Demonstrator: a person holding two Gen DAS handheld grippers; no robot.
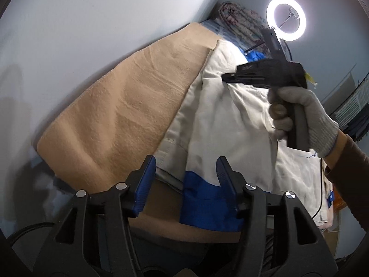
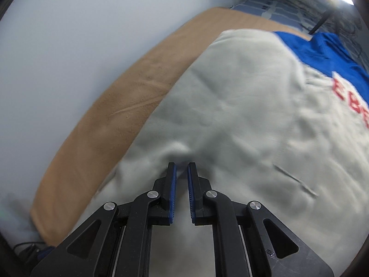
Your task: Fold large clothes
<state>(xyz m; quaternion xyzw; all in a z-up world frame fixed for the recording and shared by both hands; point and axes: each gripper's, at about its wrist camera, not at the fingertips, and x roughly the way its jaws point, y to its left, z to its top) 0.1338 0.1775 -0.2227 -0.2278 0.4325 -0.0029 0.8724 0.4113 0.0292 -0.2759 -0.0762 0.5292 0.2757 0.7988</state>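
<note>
A large cream garment with blue trim lies on a tan blanket; it also shows in the right wrist view, with a blue panel and red letters at the right. My left gripper is open, and the garment's blue cuff hangs between its fingers. My right gripper is shut on a fold of the cream garment. In the left wrist view the right gripper pinches the cloth at a raised fold, held by a gloved hand.
A pale wall runs along the blanket's far side. A ring light and a rolled patterned blanket stand at the far end. A checked sheet lies beyond the tan blanket.
</note>
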